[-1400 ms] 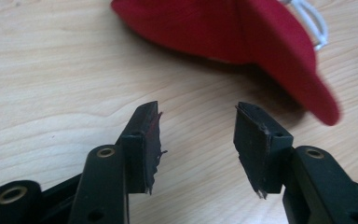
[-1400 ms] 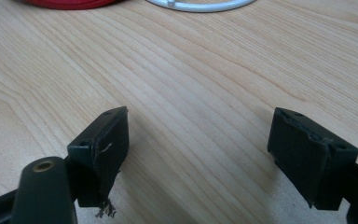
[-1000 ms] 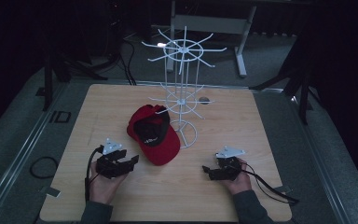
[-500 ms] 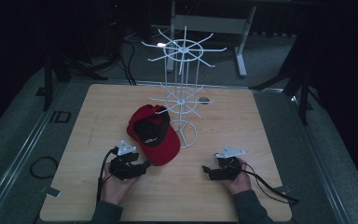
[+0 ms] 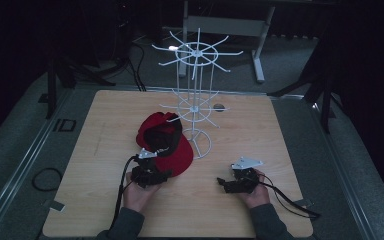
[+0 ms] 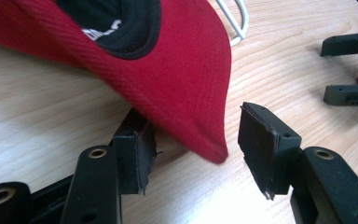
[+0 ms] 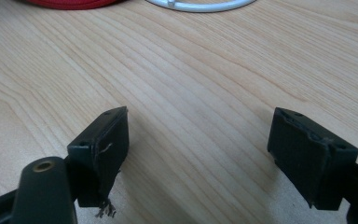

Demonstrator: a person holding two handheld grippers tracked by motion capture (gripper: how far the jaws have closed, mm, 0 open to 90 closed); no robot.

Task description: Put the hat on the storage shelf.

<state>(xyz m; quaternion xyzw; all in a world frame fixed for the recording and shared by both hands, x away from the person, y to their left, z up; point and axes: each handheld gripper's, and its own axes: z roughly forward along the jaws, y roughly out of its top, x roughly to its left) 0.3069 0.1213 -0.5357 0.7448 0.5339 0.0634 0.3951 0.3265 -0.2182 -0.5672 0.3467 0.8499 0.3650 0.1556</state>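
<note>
A red cap with a black lining lies upside down on the wooden table, against the foot of a white wire rack. My left gripper is at the cap's near edge. In the left gripper view the red brim reaches down between the jaws of that gripper. The jaws have just been closing, but the right pad still stands clear of the brim, so the gripper is open. My right gripper rests on the table to the right, open over bare wood.
The rack's round base ring sits just right of the cap, and its wire arms spread out above the table's middle. A small dark hole is in the table behind the rack. Cables trail from both grippers toward the near edge.
My left gripper has moved right and a little down, up to the cap's brim, which now lies between its jaws. The right gripper has kept still.
</note>
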